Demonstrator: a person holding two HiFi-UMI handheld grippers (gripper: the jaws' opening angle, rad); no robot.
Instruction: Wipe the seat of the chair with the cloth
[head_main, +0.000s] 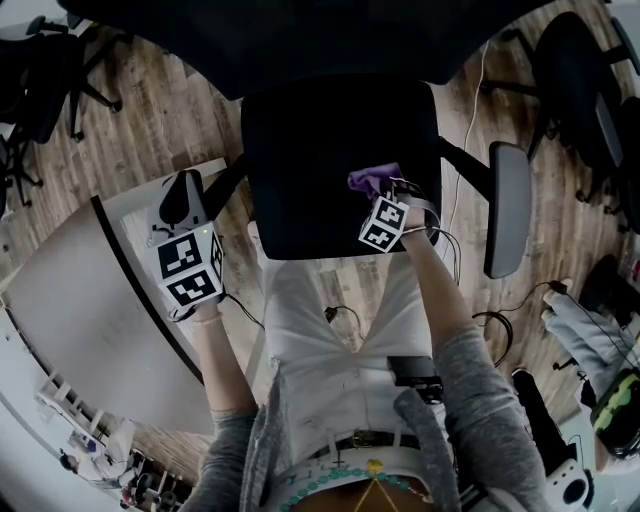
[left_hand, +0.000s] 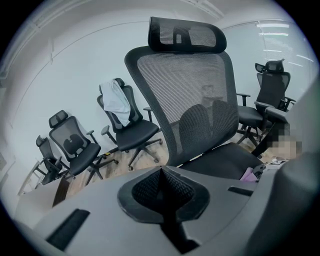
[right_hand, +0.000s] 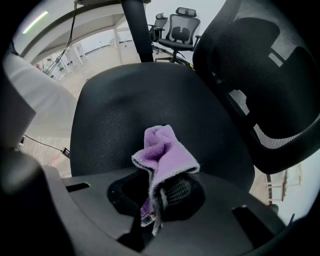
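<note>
The right gripper (right_hand: 158, 201) pinches a fuzzy purple cloth (right_hand: 167, 155) over the black fabric seat (right_hand: 125, 110); the left gripper (left_hand: 162, 194) is pressed together.

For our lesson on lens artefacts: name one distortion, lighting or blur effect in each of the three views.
Head view: fisheye warps the floor; the black seat shows almost no detail. Left gripper view: dark round vignette, and the ceiling lights glare white. Right gripper view: the cloth is sharp and evenly lit, the corners black.
</note>
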